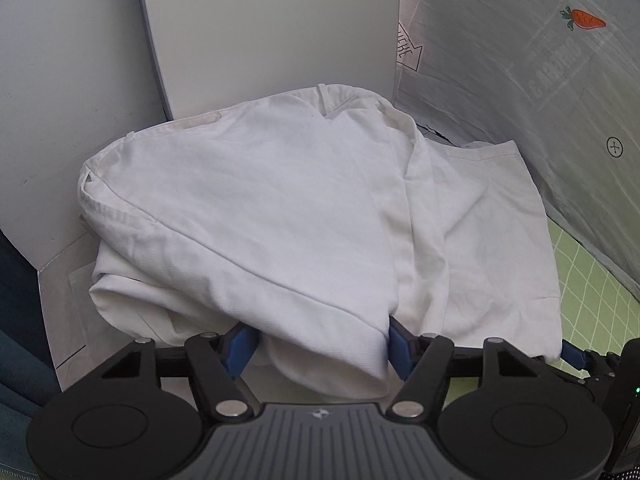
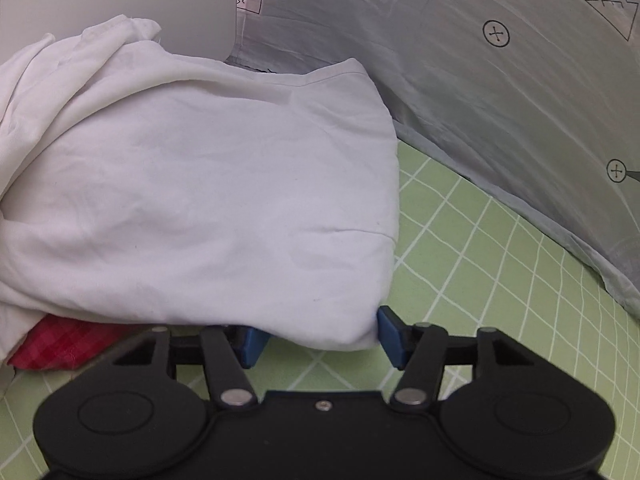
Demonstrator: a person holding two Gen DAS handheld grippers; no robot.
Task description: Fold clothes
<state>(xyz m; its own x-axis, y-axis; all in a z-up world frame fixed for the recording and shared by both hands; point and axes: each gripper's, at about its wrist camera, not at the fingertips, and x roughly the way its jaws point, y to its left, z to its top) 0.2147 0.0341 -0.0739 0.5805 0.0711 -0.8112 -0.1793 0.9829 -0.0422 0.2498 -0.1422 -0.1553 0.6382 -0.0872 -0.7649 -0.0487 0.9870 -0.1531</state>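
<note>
White garment hides much of the surface.
Its near hem lies between both tongs, left and right; whether either grips: unclear.

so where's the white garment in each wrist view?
Left wrist: white garment fills the centre, near hem between the left gripper fingers.
Right wrist: it fills the left and centre, near corner between the right gripper fingers.
Shared landmark: the green grid mat, right of the garment in both.
</note>
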